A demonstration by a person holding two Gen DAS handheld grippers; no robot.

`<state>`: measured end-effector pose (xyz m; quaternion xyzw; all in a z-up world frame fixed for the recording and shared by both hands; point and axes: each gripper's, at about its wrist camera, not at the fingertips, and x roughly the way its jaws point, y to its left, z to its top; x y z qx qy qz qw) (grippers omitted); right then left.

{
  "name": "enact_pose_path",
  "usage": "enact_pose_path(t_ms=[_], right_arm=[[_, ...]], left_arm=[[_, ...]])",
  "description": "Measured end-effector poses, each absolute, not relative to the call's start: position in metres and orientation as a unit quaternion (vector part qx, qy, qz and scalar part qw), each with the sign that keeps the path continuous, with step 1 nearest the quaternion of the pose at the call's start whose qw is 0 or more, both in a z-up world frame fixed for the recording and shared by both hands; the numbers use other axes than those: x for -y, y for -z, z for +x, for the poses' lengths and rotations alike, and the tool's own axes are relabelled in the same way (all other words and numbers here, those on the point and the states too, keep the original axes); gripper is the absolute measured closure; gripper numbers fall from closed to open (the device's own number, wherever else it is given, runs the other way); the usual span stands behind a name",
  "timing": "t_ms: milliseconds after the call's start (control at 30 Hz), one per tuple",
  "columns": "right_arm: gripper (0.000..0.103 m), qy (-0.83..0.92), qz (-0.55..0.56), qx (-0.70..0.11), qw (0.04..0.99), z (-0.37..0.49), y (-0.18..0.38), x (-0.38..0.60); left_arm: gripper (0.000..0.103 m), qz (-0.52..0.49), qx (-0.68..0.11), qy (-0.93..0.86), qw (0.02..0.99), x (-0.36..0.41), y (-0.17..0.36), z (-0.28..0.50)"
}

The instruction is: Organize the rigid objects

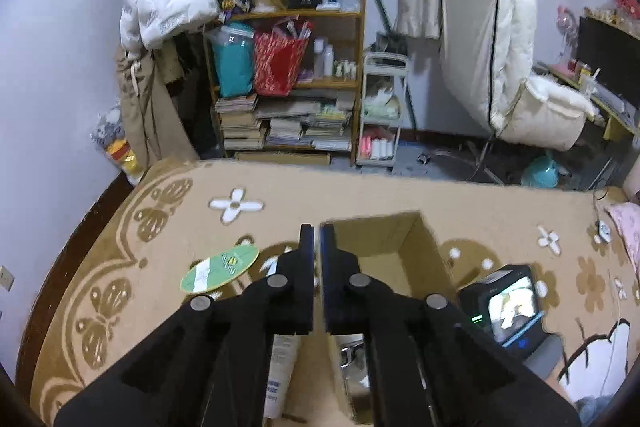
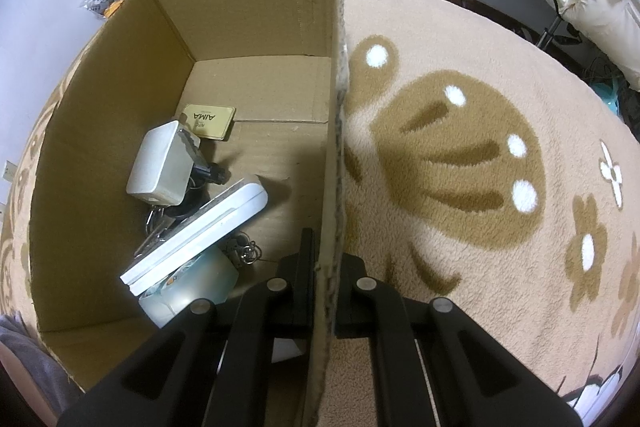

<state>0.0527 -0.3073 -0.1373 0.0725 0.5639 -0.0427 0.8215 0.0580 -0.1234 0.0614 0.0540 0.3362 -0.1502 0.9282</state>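
right gripper [image 2: 325,263] clamps cardboard box [image 2: 256,27] wall; tugging risks tipping contents | left gripper [image 1: 319,243] nearly closed, empty; green disc [image 1: 220,269] outside

Blanket [image 2: 460,39] beige fleece, darker brown shell, flower and butterfly motifs, white dots. Cardboard box [image 2: 248,11] plain brown. Inside it: gold-tan tin [image 2: 210,120] with dark lettering, off-white square case [image 2: 158,163], white flat case [image 2: 200,235], pale translucent tape roll [image 2: 192,287]. Round disc [image 1: 220,267] green with a white label. Both hand-held grippers matte black, left hand-held gripper [image 1: 317,239], right hand-held gripper [image 2: 326,247]. Shelf bags teal [image 1: 234,63] and red [image 1: 278,61].
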Motion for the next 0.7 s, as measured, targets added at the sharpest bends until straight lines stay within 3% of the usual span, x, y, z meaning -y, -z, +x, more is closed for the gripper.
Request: enact_pose_path(t_ms=[100, 200, 267, 367, 433, 700], right_arm=[[0.096, 0.043, 0.070, -0.564, 0.822, 0.053, 0.137, 0.307], [0.096, 0.042, 0.072, -0.565, 0.821, 0.053, 0.137, 0.307], [0.096, 0.042, 0.072, -0.565, 0.821, 0.054, 0.137, 0.307], [0.096, 0.042, 0.072, -0.565, 0.821, 0.054, 0.137, 0.308], [0.096, 0.042, 0.073, -0.565, 0.821, 0.054, 0.137, 0.308], [0.096, 0.042, 0.073, -0.565, 0.821, 0.054, 0.137, 0.308]], left_arm=[[0.091, 0.054, -0.397, 0.119, 0.909, 0.109, -0.026, 0.083], [0.071, 0.069, -0.441, 0.100, 0.889, 0.096, 0.008, 0.100], [0.040, 0.081, -0.453, 0.086, 0.884, 0.087, 0.023, 0.105], [0.016, 0.099, -0.465, 0.087, 0.876, 0.077, 0.043, 0.109], [0.009, 0.120, -0.481, 0.092, 0.864, 0.075, 0.057, 0.109], [0.009, 0.120, -0.549, 0.101, 0.821, 0.065, 0.112, 0.119]])
